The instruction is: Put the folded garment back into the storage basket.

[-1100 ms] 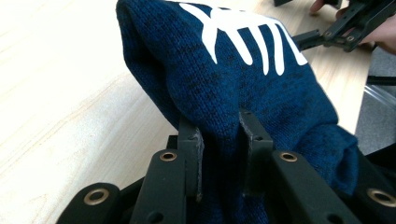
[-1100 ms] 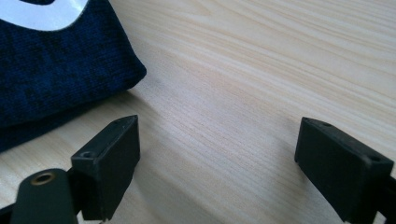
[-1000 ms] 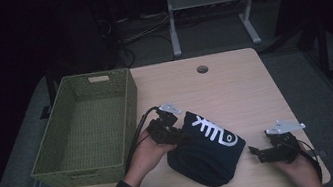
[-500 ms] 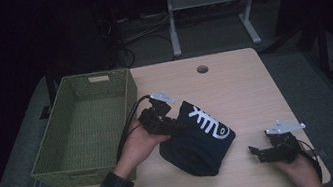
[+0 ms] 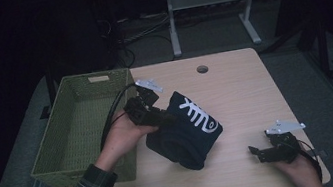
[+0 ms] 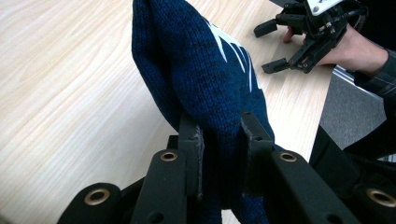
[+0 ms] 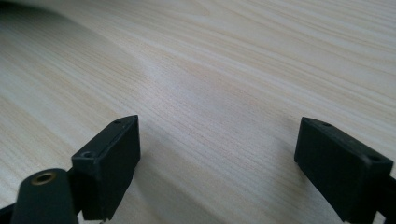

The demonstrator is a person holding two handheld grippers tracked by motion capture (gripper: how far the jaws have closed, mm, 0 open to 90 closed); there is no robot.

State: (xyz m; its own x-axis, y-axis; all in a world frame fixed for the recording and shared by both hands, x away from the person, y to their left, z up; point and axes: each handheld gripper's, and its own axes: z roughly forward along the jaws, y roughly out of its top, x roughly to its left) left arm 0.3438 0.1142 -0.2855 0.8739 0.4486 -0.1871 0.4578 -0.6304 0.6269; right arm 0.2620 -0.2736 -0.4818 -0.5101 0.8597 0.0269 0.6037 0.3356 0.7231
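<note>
Pinching a thick fold of the dark blue knit garment (image 6: 205,88), the left gripper (image 5: 158,117) is raised so the cloth hangs clear beneath it, probably for transfer into the green woven basket (image 5: 79,132) just beside it. The right gripper (image 5: 265,151) is kept low on the wooden table (image 7: 224,60), well apart from the garment, jaws spread wide and empty.

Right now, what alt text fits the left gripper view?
The left hand-held gripper clamps a dark blue knitted garment with white markings above a light wooden table. Farther off, the right hand-held gripper sits open in a hand.
</note>
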